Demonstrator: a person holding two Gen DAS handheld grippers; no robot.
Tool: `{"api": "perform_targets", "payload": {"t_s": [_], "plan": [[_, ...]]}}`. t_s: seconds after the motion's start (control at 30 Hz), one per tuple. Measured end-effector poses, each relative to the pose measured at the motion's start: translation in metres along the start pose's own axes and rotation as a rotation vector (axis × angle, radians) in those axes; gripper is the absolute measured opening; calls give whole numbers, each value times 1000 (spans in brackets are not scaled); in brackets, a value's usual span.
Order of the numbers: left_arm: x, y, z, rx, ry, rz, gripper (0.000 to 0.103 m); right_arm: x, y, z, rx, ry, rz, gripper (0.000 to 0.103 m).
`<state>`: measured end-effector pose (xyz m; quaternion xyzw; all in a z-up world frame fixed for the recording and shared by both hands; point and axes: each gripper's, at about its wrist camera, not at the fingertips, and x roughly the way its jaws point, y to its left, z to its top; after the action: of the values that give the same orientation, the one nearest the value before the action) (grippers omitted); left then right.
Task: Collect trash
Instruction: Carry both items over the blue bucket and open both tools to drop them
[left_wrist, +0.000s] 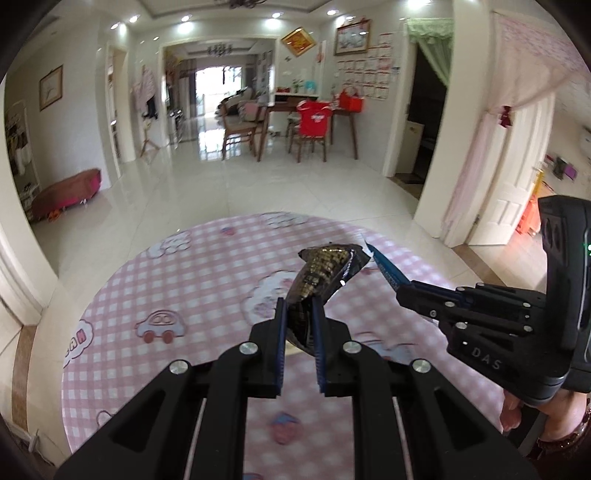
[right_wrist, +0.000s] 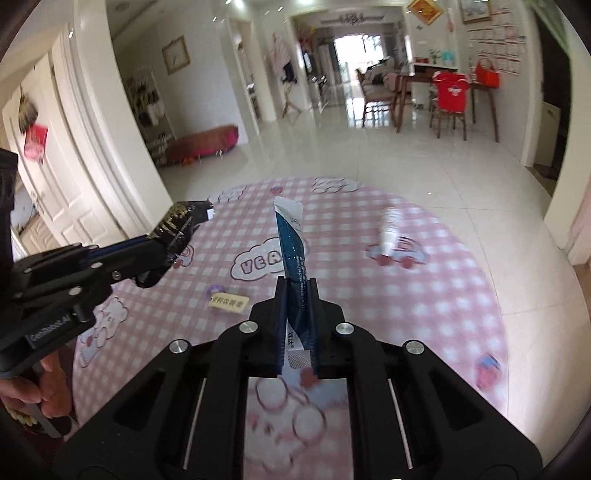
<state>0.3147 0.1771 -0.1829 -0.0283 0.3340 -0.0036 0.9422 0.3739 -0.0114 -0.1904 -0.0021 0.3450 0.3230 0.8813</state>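
The left gripper (left_wrist: 298, 321) is clamped on a crumpled dark wrapper with gold print (left_wrist: 325, 271), which sticks up and forward from between its fingers, clear of the pink checked round tablecloth (left_wrist: 177, 280) below. Just beside it, the right gripper (right_wrist: 298, 314) pinches a slim blue and white sachet (right_wrist: 291, 251) edge-on, its sealed end pointing away over the table.

Further out on the cloth, trash is not yet collected: a small yellowish wrapper with printed characters (right_wrist: 227, 302) lying flat beside a tiny purple piece (right_wrist: 215, 289), and, well apart to the right, a blurred white object (right_wrist: 389, 232) too smeared to identify.

Both grippers are full, so neither could likely take another piece without first letting go. The thin sachet looks held by a narrow strip and could slide out if tilted. The two tools are close enough that a careless swing might knock them together.

No bin, bag or other container is visible in either view. Beyond the table lie glossy floor tiles, a dining set and a bright hallway.
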Motion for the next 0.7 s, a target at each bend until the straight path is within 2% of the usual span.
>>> {"api": "perform_targets", "payload": {"t_s": [0.17, 0.33, 0.47, 0.7], "plan": [[-17, -47, -3, 55, -15, -46, 13, -61, -31, -26, 97, -86, -21, 10], [-25, -109, -11, 140, -10, -115, 13, -120, -66, -60, 189, -154, -59, 10], [-29, -161, -18, 214, 1, -173, 13, -167, -97, -94, 262, -202, -121, 10], [-26, -250, -39, 340, 43, -275, 13, -226, -141, -154, 375, -245, -223, 10]]}}
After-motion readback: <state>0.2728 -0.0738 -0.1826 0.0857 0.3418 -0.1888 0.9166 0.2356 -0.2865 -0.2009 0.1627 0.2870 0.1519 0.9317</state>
